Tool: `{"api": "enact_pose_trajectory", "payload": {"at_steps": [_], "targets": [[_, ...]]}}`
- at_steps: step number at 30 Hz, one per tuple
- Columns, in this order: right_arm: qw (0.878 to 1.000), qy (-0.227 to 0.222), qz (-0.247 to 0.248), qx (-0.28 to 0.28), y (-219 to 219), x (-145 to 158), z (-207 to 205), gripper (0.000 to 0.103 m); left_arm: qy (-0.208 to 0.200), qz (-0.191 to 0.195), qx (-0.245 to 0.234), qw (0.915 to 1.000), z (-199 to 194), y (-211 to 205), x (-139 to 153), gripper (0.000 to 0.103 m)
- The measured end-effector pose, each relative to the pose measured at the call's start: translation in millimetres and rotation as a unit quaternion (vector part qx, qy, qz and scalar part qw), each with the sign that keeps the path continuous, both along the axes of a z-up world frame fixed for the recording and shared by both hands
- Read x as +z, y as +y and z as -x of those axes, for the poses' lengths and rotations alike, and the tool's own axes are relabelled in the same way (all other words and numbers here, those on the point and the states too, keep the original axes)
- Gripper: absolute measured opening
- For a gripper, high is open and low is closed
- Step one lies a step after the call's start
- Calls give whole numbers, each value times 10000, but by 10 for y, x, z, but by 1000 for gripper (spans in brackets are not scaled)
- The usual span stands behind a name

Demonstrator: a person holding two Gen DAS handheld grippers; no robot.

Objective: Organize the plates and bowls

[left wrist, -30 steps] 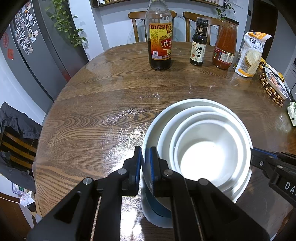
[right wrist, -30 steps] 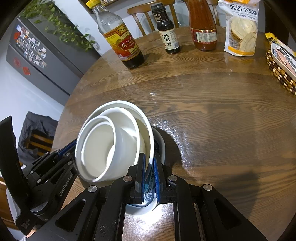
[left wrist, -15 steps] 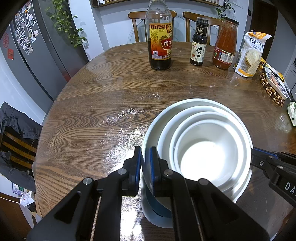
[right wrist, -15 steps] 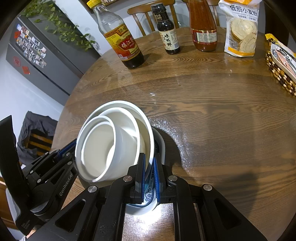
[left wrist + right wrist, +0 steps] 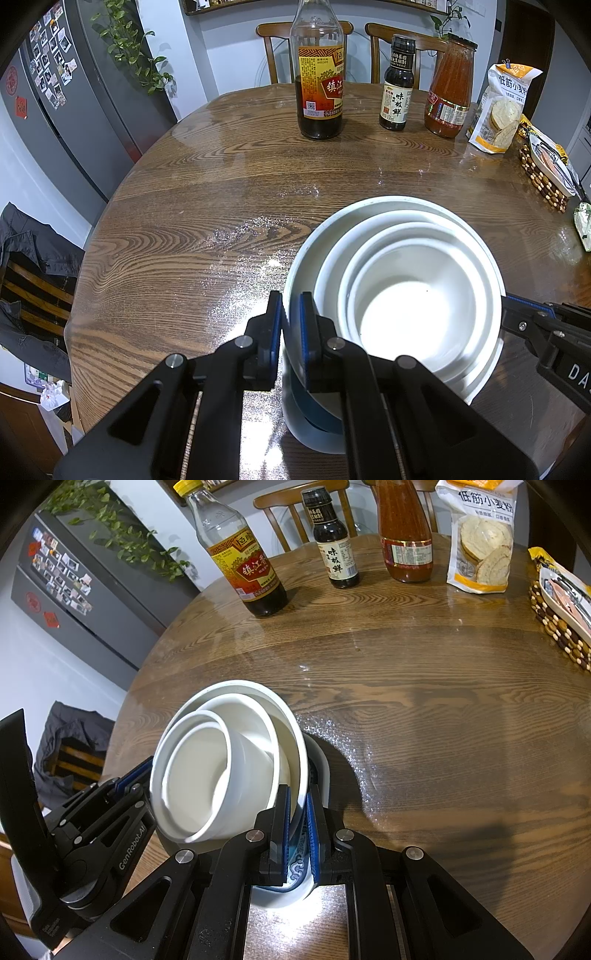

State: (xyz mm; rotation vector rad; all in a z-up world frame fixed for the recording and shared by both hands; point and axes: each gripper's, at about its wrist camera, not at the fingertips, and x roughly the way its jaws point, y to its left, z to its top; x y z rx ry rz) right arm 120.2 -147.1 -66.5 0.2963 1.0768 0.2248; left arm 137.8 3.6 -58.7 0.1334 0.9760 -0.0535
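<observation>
A stack of nested white bowls (image 5: 410,295) stands on a white plate (image 5: 314,439) on the round wooden table (image 5: 207,229). The largest bowl has a blue pattern on its outside (image 5: 295,867). My left gripper (image 5: 291,328) is shut on the left rim of the largest bowl. My right gripper (image 5: 298,823) is shut on the opposite rim of the same bowl; the stack (image 5: 221,764) shows to its left. Each gripper also shows in the other's view: the right one (image 5: 546,332), the left one (image 5: 110,805).
At the table's far side stand a vinegar bottle (image 5: 319,74), a small dark sauce bottle (image 5: 398,88), a red sauce jar (image 5: 450,92) and a flour bag (image 5: 502,107). A beaded basket (image 5: 546,177) sits at the right edge. Chairs stand behind; a fridge (image 5: 74,96) is at left.
</observation>
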Motion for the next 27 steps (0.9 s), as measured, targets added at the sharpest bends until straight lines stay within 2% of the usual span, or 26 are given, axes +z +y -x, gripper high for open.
{"api": "enact_pose_trajectory", "payload": {"at_steps": [12, 27], "targets": [[9999, -40, 103, -66, -9, 28, 15, 13, 44, 91, 84, 9999, 4, 25, -11, 8], [9998, 13, 178, -118, 0, 33, 39, 13, 66, -17, 131, 9999, 25, 8, -9, 10]]}}
